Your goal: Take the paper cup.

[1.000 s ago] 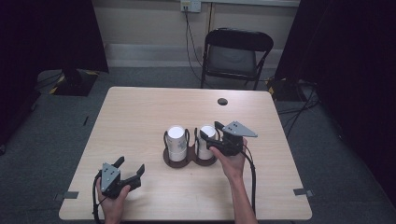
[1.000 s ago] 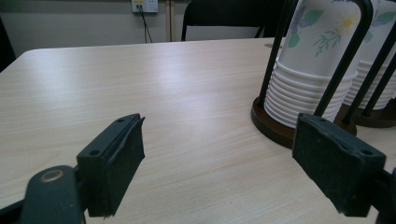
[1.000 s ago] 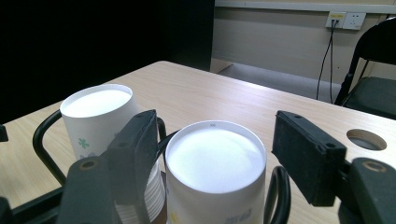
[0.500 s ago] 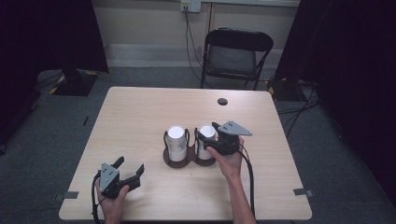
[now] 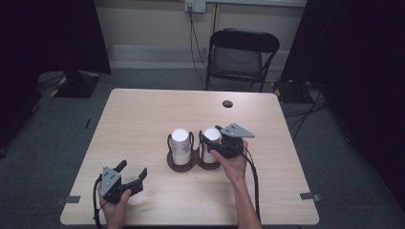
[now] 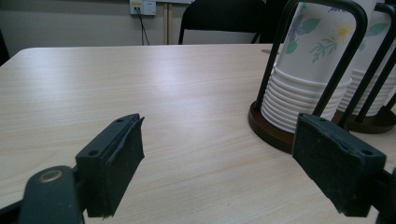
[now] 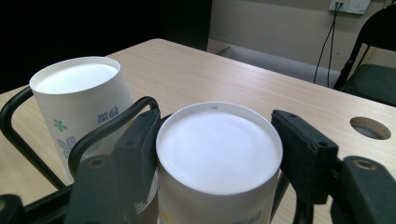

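A pale wooden table (image 5: 143, 119) is standing on grey carpet before a black chair (image 5: 241, 55). The right gripper (image 5: 210, 141), having just been closing, is squeezing the right cup stack (image 5: 210, 143) mid-table; the left gripper (image 5: 132, 170) is resting wide open, holding nothing, near the front-left corner, unmoved.

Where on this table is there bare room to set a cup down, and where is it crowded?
Free: the light wooden table left of and behind the dark two-ring cup holder, up to the round cable hole; also the right edge strip. Crowded: the middle, where the right gripper closes around the right stack of upside-down white paper cups; the open left gripper takes the near-left corner.
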`<state>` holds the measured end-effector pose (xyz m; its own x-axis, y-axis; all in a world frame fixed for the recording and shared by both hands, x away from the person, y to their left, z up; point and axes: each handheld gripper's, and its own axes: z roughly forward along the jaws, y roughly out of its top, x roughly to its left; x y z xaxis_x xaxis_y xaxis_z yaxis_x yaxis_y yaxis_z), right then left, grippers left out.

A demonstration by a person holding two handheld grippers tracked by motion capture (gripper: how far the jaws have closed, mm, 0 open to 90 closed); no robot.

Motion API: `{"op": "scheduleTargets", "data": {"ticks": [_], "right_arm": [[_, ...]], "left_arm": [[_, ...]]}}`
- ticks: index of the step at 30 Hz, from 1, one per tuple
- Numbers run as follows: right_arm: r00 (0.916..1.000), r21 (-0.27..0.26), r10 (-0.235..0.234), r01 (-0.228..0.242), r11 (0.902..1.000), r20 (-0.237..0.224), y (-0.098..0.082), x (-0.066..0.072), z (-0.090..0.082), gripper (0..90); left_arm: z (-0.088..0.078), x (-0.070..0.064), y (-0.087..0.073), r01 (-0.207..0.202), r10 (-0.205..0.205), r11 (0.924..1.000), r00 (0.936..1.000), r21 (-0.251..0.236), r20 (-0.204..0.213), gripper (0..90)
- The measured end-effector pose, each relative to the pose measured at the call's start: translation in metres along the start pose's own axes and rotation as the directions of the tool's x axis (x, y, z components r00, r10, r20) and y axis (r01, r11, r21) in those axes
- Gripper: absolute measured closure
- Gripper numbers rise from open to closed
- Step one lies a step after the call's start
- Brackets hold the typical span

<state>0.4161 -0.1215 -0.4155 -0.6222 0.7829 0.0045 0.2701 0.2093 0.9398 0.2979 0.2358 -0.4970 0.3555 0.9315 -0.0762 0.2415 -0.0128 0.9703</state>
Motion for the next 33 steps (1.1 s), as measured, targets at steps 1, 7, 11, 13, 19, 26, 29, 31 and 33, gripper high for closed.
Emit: {"op": "scheduleTargets", "data": {"ticks": [1, 7, 11, 13, 19, 26, 29, 31, 33], "right_arm": [[1.0, 0.004, 0.0, 0.0, 1.0, 0.0, 0.001, 0.0, 0.0, 35.3], [1.0, 0.006, -0.002, 0.002, 1.0, 0.004, 0.002, 0.0, 0.0, 36.1], [1.0, -0.006, 0.002, -0.002, 1.0, 0.002, 0.005, -0.001, -0.002, 36.3], [1.0, -0.015, 0.004, -0.004, 0.9999, 0.004, 0.008, -0.001, -0.004, 36.4], [0.9999, -0.024, 0.011, -0.011, 0.9997, 0.001, 0.011, 0.0, -0.006, 36.8], [0.9999, -0.033, 0.01, -0.01, 0.9994, -0.002, 0.016, -0.003, -0.01, 37.2], [1.0, -0.034, 0.005, -0.005, 0.9994, 0.004, 0.017, -0.002, -0.011, 37.2], [1.0, -0.039, 0.0, 0.0, 0.9992, 0.002, 0.019, -0.001, -0.013, 37.2], [1.0, -0.04, -0.003, 0.003, 0.9992, 0.007, 0.021, 0.0, -0.014, 37.2]], "left_arm": [[0.0, 0.0, 0.0, -0.001, 0.001, 1.0, 1.0, 0.001, -0.002, 16.3], [0.0, -0.001, 0.0, -0.01, 0.01, 0.9999, 0.9999, 0.005, -0.008, 16.5], [0.0, -0.001, 0.0, -0.015, 0.015, 0.9999, 0.9998, 0.006, -0.008, 16.5], [0.0, -0.001, 0.0, -0.012, 0.012, 0.9999, 0.9999, -0.002, -0.012, 16.6], [0.0, -0.002, 0.0, -0.023, 0.023, 0.9997, 0.9997, 0.001, 0.0, 16.9], [0.0, -0.003, 0.0, -0.029, 0.029, 0.9996, 0.9996, 0.0, 0.0, 17.7], [0.0, -0.003, 0.0, -0.03, 0.03, 0.9995, 0.9996, 0.006, 0.001, 17.7], [0.001, -0.002, 0.0, -0.023, 0.023, 0.9997, 0.9997, 0.007, 0.006, 17.7], [0.001, 0.0, 0.0, -0.005, 0.005, 0.9999, 0.9999, 0.013, 0.016, 17.7]]}}
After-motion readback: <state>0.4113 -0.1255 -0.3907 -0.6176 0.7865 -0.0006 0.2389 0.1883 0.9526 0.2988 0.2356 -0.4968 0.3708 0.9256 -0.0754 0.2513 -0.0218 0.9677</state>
